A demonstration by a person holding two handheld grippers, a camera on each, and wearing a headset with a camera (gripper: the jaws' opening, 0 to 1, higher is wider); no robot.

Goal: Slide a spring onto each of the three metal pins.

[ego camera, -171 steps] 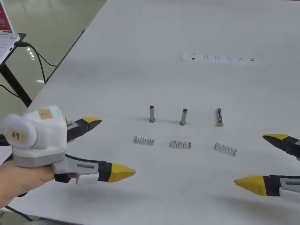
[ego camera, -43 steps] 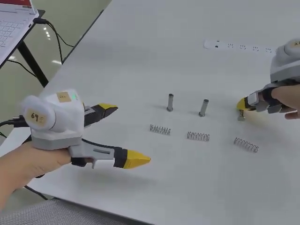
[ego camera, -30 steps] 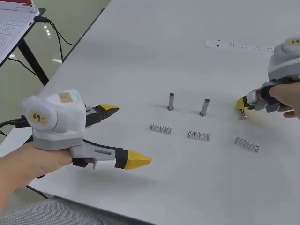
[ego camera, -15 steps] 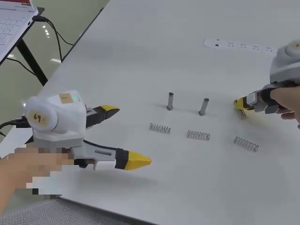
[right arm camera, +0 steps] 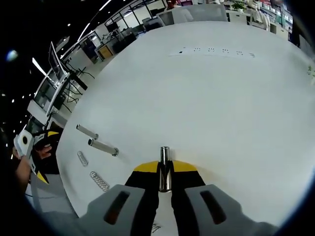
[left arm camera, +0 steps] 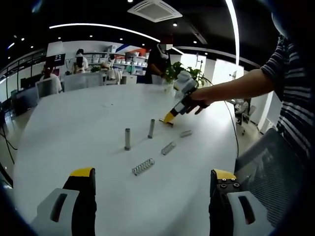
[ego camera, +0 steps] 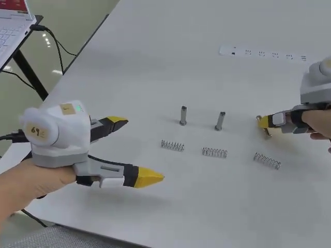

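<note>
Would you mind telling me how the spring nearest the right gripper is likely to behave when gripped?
The spring lies on its side, so a nudge would probably roll it. Its open coils look light and likely to squash if gripped hard.

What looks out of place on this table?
One metal pin is clamped in the right gripper instead of standing upright like the other two pins. The three springs lie loose on the table; nothing looks damaged.
</note>
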